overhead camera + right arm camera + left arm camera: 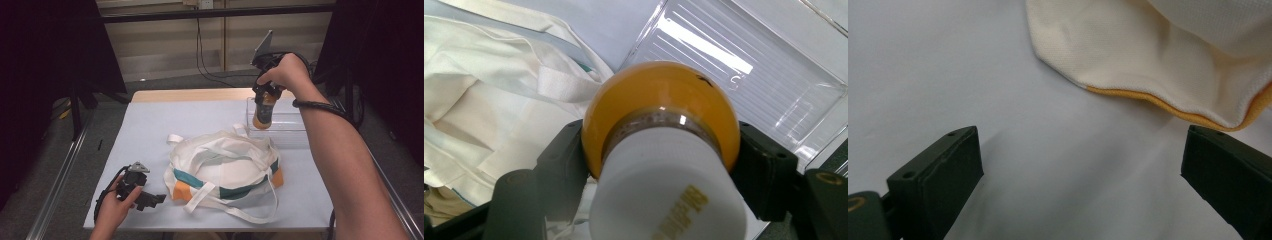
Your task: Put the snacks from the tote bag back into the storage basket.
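Observation:
My right gripper (263, 102) is shut on an orange bottle (263, 114) with a white cap (664, 190), holding it upright in the air over the left end of a clear plastic bin (280, 127). In the right gripper view the two black jaws press on the bottle (664, 100) just under its cap, with the bin (754, 65) below and a white cloth bag (489, 85) to the left. The bag (225, 167), white with teal and orange trim, lies slack mid-table. My left gripper (150, 200) rests open on the table at the front left, its jaws bare, facing the bag's orange-edged corner (1168, 70).
A pale blue-grey sheet (150, 130) covers the table, with a wooden strip (190, 95) showing along its far edge. The bag's loose straps (235, 212) trail toward the front edge. Dark curtains and a metal frame stand at both sides.

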`<state>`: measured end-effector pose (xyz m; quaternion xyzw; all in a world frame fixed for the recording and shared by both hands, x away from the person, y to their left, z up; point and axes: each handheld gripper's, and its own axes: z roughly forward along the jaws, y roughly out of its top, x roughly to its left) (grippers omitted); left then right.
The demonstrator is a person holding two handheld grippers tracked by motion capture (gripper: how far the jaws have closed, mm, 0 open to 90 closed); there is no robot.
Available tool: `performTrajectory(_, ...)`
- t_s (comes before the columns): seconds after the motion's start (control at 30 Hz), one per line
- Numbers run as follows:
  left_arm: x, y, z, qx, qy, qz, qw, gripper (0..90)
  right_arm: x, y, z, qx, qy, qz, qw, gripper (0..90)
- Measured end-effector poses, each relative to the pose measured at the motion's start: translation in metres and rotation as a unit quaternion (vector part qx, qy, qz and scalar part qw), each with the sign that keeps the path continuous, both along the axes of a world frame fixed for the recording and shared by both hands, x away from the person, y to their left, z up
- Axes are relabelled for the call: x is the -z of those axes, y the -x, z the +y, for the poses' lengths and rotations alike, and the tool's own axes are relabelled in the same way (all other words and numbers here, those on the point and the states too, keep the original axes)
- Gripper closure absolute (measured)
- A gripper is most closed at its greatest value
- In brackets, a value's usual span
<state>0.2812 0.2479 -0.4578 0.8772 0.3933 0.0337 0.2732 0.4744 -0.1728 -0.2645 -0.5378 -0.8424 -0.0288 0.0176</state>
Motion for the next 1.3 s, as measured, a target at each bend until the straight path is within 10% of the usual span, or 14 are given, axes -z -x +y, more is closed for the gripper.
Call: performTrajectory(1.3,0.001,0.003,0.0,-0.005,0.005,0.002,1.0,2.9,0.02,-0.008,0.01,-0.01,0.014,0.003,0.9998,29.8)
